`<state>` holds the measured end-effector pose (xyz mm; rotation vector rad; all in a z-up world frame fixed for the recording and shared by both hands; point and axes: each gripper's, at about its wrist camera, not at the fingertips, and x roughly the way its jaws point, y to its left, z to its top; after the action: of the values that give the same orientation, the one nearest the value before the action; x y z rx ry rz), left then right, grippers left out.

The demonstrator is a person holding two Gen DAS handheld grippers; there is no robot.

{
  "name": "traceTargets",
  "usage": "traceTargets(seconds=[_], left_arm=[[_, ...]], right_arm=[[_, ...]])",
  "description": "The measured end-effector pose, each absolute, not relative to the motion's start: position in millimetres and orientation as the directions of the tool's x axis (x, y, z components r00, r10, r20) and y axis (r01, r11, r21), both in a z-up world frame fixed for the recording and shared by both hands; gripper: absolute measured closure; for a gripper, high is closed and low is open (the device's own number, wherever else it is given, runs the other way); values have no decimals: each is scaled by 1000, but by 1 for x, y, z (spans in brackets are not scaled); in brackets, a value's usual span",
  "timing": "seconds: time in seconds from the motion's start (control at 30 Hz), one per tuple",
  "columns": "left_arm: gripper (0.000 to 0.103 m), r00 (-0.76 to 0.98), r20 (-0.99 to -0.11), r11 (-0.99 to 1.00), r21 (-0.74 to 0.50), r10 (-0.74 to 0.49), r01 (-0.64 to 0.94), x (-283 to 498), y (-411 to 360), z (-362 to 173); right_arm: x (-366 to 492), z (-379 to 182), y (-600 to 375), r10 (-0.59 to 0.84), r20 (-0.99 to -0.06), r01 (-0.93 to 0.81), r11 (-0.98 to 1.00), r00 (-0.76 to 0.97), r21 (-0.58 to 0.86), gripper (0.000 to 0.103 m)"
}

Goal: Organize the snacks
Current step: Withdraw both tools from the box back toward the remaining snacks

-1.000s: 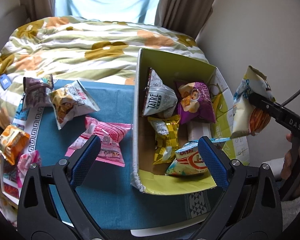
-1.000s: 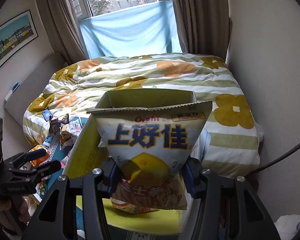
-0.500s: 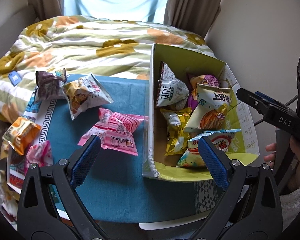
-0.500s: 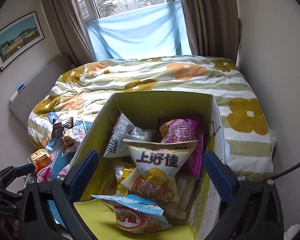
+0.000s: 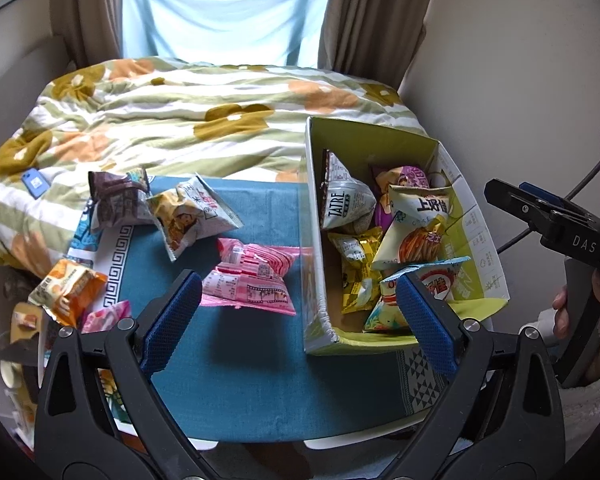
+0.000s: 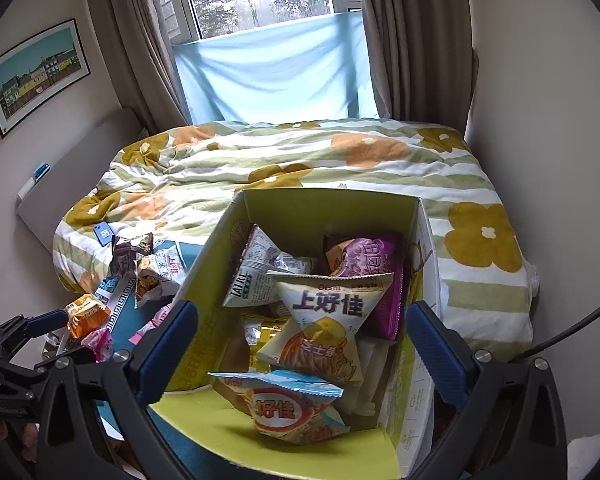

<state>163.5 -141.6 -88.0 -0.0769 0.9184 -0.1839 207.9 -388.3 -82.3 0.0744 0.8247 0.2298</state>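
Chip bag propped in box, top seemingly bedward

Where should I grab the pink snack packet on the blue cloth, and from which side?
Take the pink snack packet across its puffed middle, coming straight down from above with the open left gripper. It lies flat beside the box, so side access is poor.

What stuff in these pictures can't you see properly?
- Bottom of the cardboard box: both views, covered by piled snack bags.
- Yellow bag: left wrist view, print too small to read; right wrist view, mostly hidden under the white Oishi bag.
- Snacks at the table's left edge: left wrist view, cut off by the fisheye rim and the left gripper.
- Right gripper: its grey handle is cut off in the left wrist view.
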Motion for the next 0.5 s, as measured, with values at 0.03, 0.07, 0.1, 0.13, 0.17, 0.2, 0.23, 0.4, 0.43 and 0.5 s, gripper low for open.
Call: traceTargets(seconds=[0.03, 0.07, 0.1, 0.13, 0.17, 0.2, 0.23, 0.4, 0.43, 0.5], left_arm=[[6, 598, -778, 981, -142, -194, 134, 161, -136, -84], [6, 605, -772, 980, -136, -196, 144, 158, -129, -79], [6, 612, -767, 980, -127, -196, 154, 155, -123, -75], [6, 618, -763, 980, -115, -192, 163, 153, -114, -71], [6, 622, -760, 980, -103, -187, 169, 151, -106, -67], [6, 626, -758, 980, -93, -183, 174, 149, -96, -64], [6, 628, -757, 980, -86, -180, 178, 148, -85, -60], [6, 641, -751, 984, -70, -158, 161, 140, -23, -47], [6, 644, -749, 985, -68, -154, 156, 139, -10, -46], [6, 648, -747, 987, -68, -147, 145, 136, 15, -45]], right_arm=[[204, -77, -384, 224, -715, -173, 974, 662, 145, 0], [200, -72, -378, 214, -714, -171, 976, 667, 133, 0], [197, -67, -372, 209, -711, -170, 977, 672, 126, 0], [194, -63, -366, 208, -705, -170, 977, 678, 125, 0], [189, -58, -359, 209, -697, -169, 977, 686, 126, 0], [186, -55, -353, 210, -691, -167, 977, 692, 129, 0], [183, -52, -345, 212, -686, -166, 977, 696, 134, 0], [169, -40, -297, 229, -667, -151, 973, 709, 173, 0], [166, -40, -287, 236, -664, -153, 971, 710, 181, 0], [161, -39, -265, 228, -663, -146, 973, 713, 177, 0]])
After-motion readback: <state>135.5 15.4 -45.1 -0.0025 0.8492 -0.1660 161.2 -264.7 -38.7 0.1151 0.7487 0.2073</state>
